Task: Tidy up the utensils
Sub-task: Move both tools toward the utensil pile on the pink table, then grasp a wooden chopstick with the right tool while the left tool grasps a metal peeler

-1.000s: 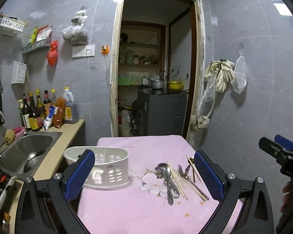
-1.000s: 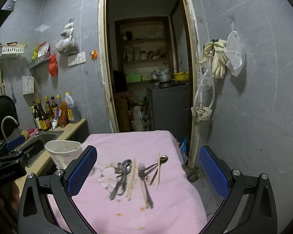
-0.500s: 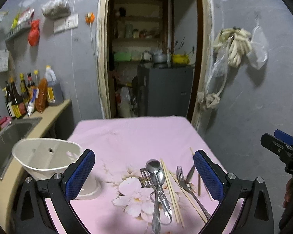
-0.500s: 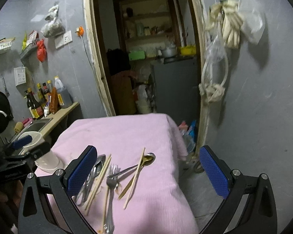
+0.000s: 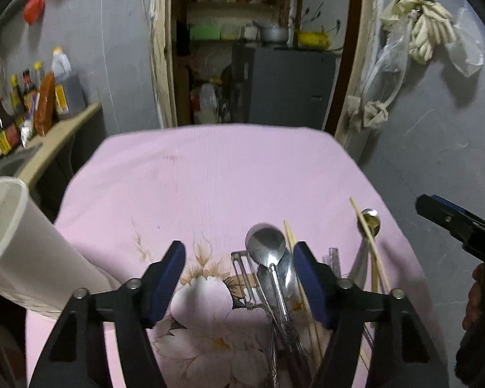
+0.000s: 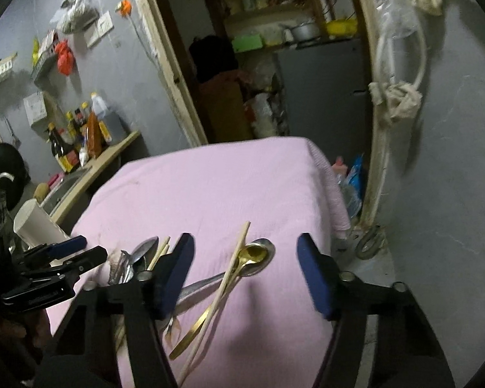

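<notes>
Two wrist views of a kitchen table under a pink cloth. Since a sec ago both our tongs have dropped low over the utensil pile, which now fills the near part of each view, vs. sitting small mid-table before.

Left gripper: jaws have just been closing, now about half-spread, not pressing on anything. Between them lie a steel spoon, bowl up, & a slotted utensil; a chopstick runs by the right pad. The white holder is at the left edge, just beside this gripper.

Right gripper: jaws also just been closing, half-spread, grasping nothing. Between them lie a gold spoon resting on a steel spoon bowl, w/ a chopstick crossing them.

We judge this as the pre-grasp: both tongs are narrowing on their picks, nothing lifted yet, nothing in the holder as far as we can see. Next needs a clean pinch on one item each, as they overlap
</notes>
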The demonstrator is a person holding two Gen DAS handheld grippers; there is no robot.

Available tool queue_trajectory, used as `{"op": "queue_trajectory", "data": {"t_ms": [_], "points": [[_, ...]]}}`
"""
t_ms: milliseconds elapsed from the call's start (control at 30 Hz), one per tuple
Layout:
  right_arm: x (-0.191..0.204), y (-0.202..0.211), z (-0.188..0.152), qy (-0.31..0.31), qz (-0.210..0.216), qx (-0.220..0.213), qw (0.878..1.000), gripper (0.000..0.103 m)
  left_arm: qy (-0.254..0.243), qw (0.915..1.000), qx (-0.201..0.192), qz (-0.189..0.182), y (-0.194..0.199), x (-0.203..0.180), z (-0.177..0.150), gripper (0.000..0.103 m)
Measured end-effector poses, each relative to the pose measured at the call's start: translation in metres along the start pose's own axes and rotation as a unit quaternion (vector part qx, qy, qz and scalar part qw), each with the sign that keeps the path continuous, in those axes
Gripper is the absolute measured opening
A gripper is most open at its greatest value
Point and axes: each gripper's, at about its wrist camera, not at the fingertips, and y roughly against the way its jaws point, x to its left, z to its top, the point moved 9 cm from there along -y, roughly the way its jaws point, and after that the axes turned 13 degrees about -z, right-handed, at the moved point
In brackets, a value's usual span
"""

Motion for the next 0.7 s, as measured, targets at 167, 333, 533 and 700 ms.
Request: {"op": "queue_trajectory", "data": {"t_ms": [167, 333, 533, 700], "points": [[0.014, -0.031, 0.001, 0.023, 0.009, 0.023, 0.999, 0.032, 0.017, 0.9990, 0.040, -0.014, -0.021, 0.002, -0.011, 0.045], [0.022, -0.061, -0.001, 0.030, 0.016, 0.068, 0.997, 0.029, 0.040, 0.9965, 0.068, -0.027, -0.031, 0.006, -0.018, 0.035], [0.032, -0.081, -0.009, 0.035, 0.021, 0.117, 0.992, 0.024, 0.076, 0.9927, 0.086, -0.038, -0.035, 0.013, -0.017, 0.032], [0.040, -0.086, -0.011, 0.036, 0.016, 0.142, 0.989, 0.023, 0.085, 0.9889, 0.116, -0.039, -0.043, 0.014, -0.016, 0.032]]}}
